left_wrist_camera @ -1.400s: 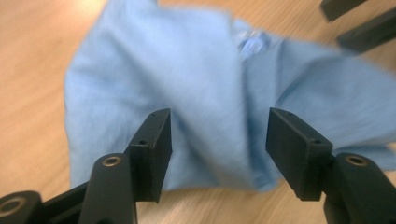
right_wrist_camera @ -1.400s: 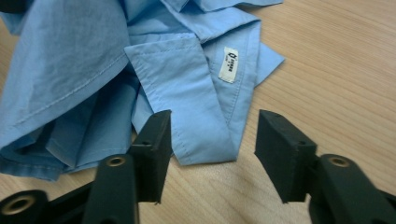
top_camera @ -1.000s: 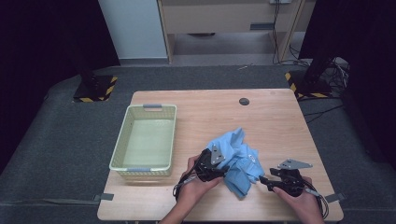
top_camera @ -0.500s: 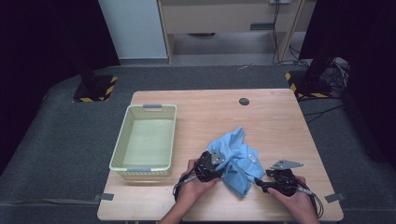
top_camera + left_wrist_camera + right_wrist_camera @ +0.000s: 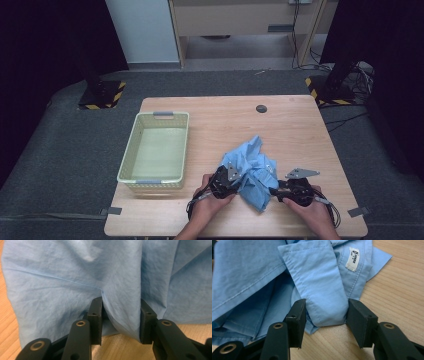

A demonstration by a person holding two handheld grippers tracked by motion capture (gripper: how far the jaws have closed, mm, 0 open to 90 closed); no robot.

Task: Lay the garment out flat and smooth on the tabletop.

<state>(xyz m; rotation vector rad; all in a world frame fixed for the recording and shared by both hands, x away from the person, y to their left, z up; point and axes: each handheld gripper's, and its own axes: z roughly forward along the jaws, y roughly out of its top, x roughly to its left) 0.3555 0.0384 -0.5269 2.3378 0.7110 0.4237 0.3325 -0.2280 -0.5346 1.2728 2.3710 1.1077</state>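
A crumpled blue shirt (image 5: 252, 172) lies on the wooden table (image 5: 300, 125) near its front edge, between the two grippers. The left gripper (image 5: 121, 321) has its jaws spread, with a fold of the shirt's plain fabric running down between the fingers (image 5: 96, 317) and draping over the right-hand one. The right gripper (image 5: 324, 320) is likewise parted, its fingers (image 5: 298, 315) standing either side of a stitched cuff or collar end whose rounded tip sits just between them; a white label (image 5: 352, 262) lies beyond. A pale green basket (image 5: 156, 150) stands well apart, left of the left gripper.
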